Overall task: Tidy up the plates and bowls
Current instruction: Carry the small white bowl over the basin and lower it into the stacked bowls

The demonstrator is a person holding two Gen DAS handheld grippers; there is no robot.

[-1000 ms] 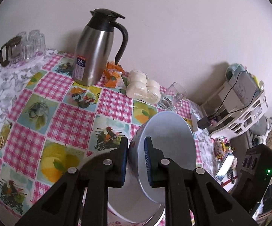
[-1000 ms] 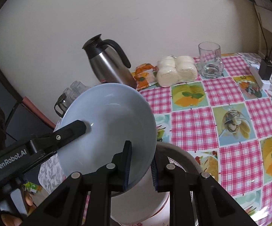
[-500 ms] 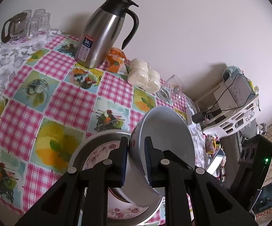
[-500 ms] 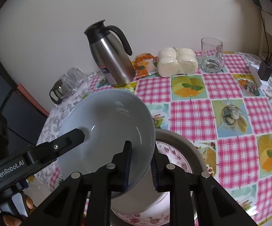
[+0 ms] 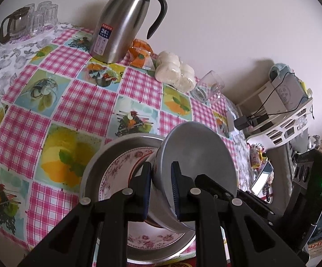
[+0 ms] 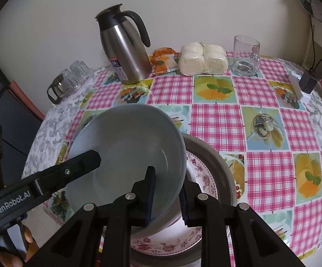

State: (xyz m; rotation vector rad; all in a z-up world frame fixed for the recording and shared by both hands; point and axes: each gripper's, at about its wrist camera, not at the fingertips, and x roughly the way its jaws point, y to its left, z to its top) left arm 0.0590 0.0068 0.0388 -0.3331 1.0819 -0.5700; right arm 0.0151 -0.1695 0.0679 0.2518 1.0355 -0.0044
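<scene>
Both jaws clamp one grey bowl [image 6: 127,155].

Left gripper [image 5: 161,187] clamps rim of grey bowl [image 5: 196,155]; bowl tilted, w/ lower edge over floral plate [image 5: 121,169]. Plate sits in grey dish [image 5: 98,155] on checked tablecloth [image 5: 83,104]. Behind: steel jug [image 5: 121,22] upright, orange packet [image 5: 141,53] beside it, then wrapped white buns [image 5: 174,73], glass mug [image 5: 207,86]. Far left: glass pot [image 5: 11,29] & tumblers [image 5: 43,15]. Right: white rack [image 5: 283,120], off table.
</scene>
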